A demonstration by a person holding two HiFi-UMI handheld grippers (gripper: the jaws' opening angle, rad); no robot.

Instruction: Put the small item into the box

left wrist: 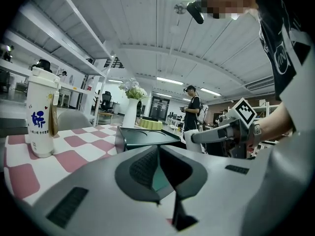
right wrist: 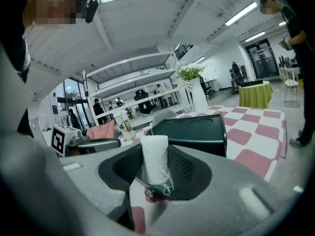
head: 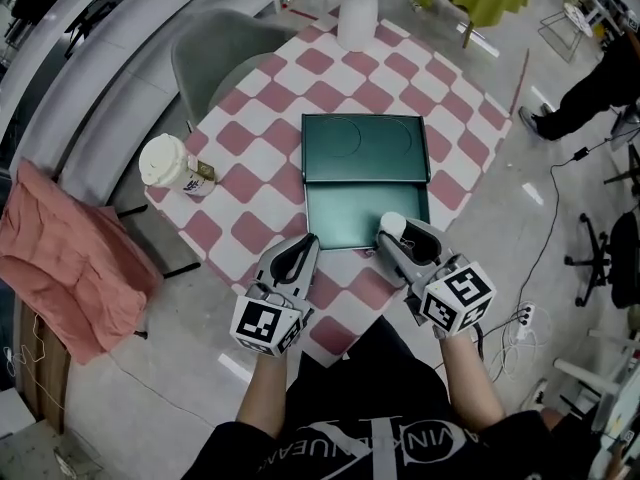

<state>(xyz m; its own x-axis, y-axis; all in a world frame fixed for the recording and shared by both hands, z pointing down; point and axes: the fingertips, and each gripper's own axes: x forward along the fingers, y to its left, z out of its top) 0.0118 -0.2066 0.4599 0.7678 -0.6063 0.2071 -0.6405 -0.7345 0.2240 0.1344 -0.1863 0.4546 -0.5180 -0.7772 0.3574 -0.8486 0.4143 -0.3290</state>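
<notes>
Right tool (right wrist: 155,167): pinching a thread spool (right wrist: 155,154), held upright between its dark ribbed pads. Left tool (left wrist: 158,154): tips pressed together, nothing between them. Both tools sit at the near edge of the bench (head: 260,193), the right tool's tip over the near right corner of the box (head: 365,216), the left tool just beside its near left corner. Box: dark green, lying open in two flat halves at bench centre. Bare checked surface lies to its left and right; a cup (head: 172,165) stands at the left edge, a white vase (head: 358,16) at the far edge. Thread spool: small white cylinder, loose strands trailing at its base.
</notes>
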